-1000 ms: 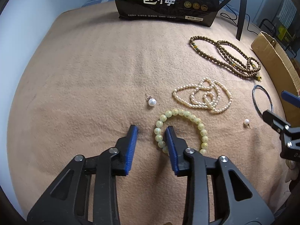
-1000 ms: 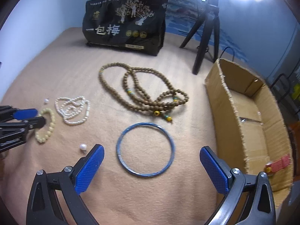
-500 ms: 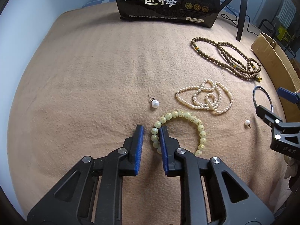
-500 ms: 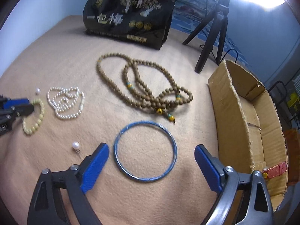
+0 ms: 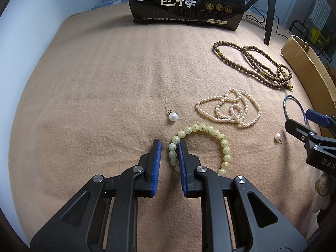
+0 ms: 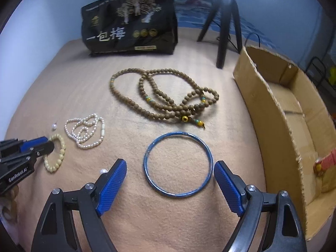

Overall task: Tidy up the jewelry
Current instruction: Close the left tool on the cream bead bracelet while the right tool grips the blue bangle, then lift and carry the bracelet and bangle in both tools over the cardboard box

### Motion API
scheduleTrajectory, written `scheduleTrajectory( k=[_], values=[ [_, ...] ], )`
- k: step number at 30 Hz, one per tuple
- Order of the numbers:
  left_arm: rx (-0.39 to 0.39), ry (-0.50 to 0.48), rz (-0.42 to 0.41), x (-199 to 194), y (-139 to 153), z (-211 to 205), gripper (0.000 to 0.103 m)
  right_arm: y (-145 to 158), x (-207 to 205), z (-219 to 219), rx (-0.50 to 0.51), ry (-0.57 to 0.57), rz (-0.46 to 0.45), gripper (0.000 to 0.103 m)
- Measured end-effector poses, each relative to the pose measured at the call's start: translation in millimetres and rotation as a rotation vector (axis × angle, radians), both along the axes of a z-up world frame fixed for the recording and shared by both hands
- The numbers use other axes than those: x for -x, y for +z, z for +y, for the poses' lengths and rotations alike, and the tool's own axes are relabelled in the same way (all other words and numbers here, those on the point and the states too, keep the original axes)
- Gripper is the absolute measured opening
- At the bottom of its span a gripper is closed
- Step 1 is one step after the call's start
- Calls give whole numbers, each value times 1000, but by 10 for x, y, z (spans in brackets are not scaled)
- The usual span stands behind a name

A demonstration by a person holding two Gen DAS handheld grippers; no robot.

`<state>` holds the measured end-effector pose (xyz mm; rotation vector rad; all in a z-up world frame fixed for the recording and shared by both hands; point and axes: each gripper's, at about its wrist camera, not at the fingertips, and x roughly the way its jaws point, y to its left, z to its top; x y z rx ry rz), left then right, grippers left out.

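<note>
Both grippers narrowed since a second ago. Left gripper (image 5: 169,147) jaws have just been closing around one side of the pale green beaded bracelet (image 5: 201,128) on the tan blanket (image 5: 100,84); a slight gap shows, so no firm hold yet. Right gripper (image 6: 170,169) jaws, closing but wide, flank the blue metal bangle (image 6: 147,157), untouched. Open cardboard box (image 6: 271,113) at right is the likely destination.
</note>
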<state>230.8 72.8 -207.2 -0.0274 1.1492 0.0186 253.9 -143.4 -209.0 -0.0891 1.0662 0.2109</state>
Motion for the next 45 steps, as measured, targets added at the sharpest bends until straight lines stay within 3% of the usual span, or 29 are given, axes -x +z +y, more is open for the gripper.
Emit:
scheduleTrajectory(
  k=[10, 14, 22, 33, 45],
  values=[
    [2, 0, 0, 9, 8, -5, 8, -127, -99, -13, 30, -45, 20, 93],
    [7, 3, 0, 17, 15, -11, 7, -107, -103, -3, 23, -38, 11, 75],
    [12, 7, -14, 45, 112, -11, 6, -44, -87, -42, -3, -14, 18, 74],
    [15, -9, -96, 136, 432, -88, 5, 264, 49, 9, -9, 51, -50, 74],
    [73, -54, -197, 247, 913, -352, 5, 641, 177, -166, -14, 72, -135, 74]
  ],
)
